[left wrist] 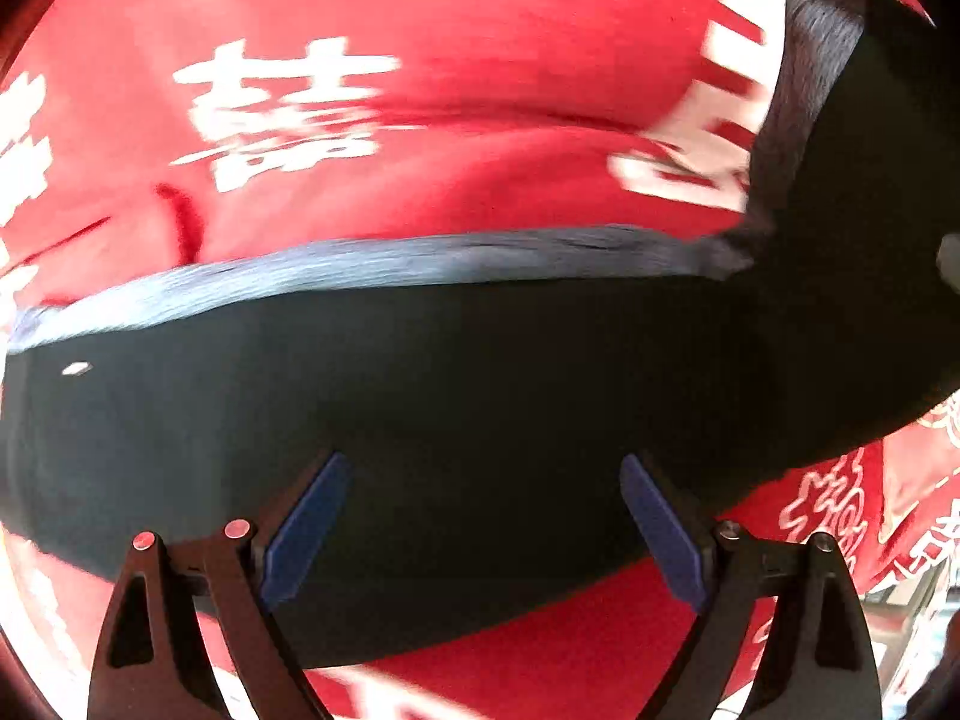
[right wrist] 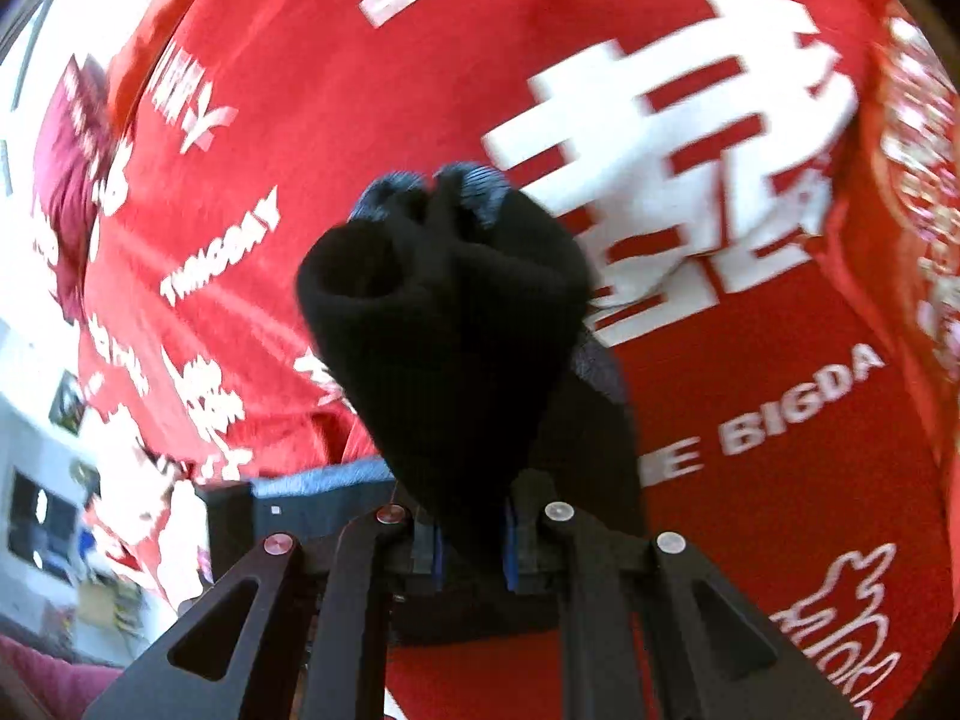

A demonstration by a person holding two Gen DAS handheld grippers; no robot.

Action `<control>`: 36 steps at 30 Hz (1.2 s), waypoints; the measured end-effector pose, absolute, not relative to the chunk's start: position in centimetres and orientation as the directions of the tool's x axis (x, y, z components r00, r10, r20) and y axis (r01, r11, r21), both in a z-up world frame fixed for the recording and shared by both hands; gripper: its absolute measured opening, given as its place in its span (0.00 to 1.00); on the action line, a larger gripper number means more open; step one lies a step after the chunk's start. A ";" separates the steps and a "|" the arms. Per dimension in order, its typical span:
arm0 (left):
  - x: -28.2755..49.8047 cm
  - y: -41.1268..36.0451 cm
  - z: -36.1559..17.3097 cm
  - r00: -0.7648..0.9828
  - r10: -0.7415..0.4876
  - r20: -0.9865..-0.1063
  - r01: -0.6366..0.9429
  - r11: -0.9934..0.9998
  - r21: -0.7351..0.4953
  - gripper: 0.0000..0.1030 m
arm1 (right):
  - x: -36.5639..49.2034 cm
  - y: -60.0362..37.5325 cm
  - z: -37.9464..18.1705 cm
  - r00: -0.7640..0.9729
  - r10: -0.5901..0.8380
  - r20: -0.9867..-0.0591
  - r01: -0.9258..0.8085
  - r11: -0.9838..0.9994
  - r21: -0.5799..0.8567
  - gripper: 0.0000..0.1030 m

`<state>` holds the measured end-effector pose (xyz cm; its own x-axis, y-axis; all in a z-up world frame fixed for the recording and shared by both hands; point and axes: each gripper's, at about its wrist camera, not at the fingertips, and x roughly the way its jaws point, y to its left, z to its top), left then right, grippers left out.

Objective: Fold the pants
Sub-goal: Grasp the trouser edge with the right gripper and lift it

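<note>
In the left wrist view the black pants lie spread over the red printed cloth that covers the surface, their ribbed band along the far edge, flat so a fold can be laid. The left hand-held gripper hangs just above the pants with its jaws wide apart and nothing between the blue pads. In the right wrist view the right hand-held gripper is clenched on a bunched end of the pants, probably a leg cuff, raised off the red printed cloth to carry it over.
</note>
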<state>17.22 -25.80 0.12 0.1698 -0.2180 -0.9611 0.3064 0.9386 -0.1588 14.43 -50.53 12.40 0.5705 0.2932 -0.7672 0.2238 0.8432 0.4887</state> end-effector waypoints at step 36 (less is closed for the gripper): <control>19.6 -21.5 -2.5 0.014 -0.316 -0.949 0.290 0.909 -0.298 0.85 | 8.9 -44.1 0.0 0.404 0.551 -0.730 0.479 0.553 0.682 0.57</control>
<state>19.62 -21.51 -2.54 0.0135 -0.3156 -0.9488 0.2896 0.9094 -0.2984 8.90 -44.15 -0.05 0.4041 0.5510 -0.7301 0.4788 0.5527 0.6821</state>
